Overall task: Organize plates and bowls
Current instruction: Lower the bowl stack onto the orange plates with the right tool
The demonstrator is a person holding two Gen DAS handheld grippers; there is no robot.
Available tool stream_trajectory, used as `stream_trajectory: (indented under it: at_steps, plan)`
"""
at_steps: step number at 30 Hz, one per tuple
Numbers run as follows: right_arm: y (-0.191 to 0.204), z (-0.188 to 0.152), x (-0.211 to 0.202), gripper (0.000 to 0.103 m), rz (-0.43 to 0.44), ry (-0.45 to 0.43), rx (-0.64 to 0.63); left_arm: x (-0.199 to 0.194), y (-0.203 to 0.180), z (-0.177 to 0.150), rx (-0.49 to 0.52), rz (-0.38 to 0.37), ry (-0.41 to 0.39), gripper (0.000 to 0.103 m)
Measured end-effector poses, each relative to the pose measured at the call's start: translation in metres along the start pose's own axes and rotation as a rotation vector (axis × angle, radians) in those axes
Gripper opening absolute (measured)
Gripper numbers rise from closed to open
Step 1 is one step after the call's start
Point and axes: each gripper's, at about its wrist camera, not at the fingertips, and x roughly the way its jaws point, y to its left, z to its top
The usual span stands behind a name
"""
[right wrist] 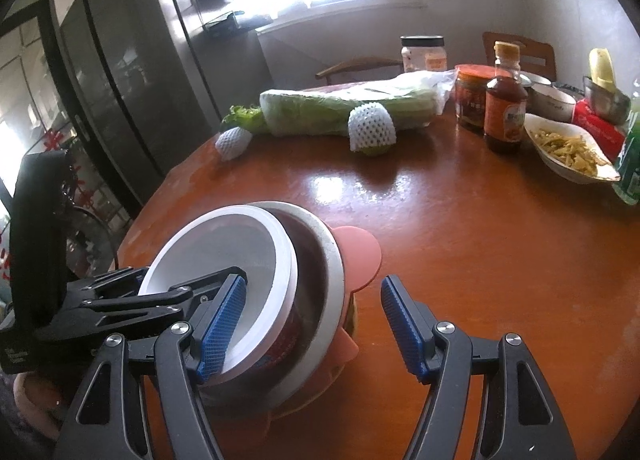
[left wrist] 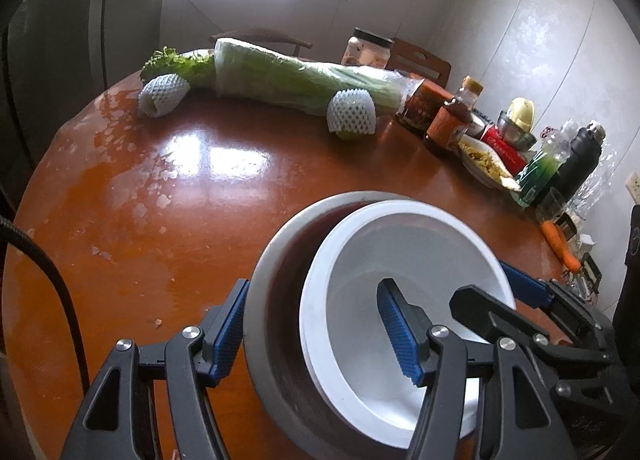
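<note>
Sitting tilted inside a grey metal bowl (left wrist: 272, 300), the white bowl (left wrist: 400, 324) leans toward one side, and under both lies a pink plate (right wrist: 360, 252) on the reddish-brown surface (left wrist: 180, 187). The left tool (left wrist: 316, 336) is spread wide: one blue finger lies outside the metal bowl's wall and the other reaches inside the white bowl, so the rims sit between them without being squeezed. The right tool (right wrist: 314, 332) is also spread, one finger against the white bowl's rim and the other hanging over bare wood, pinching nothing. Farther back on the surface lie wrapped celery (left wrist: 296, 79) and two fruits in white foam netting (left wrist: 352, 113). Along the wall side stand a brown sauce bottle (right wrist: 505, 111), a red-lidded jar (right wrist: 472, 99) and a dish of yellow food (right wrist: 568, 151).
</note>
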Motion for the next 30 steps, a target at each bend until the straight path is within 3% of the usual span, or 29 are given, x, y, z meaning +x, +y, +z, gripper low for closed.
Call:
stream_trajectory:
  at_steps: [30]
  plan:
    - [0.027, -0.004, -0.025, 0.072, -0.060, -0.079, -0.065, -0.045, 0.011, -0.016, -0.008, 0.047, -0.093, 0.064]
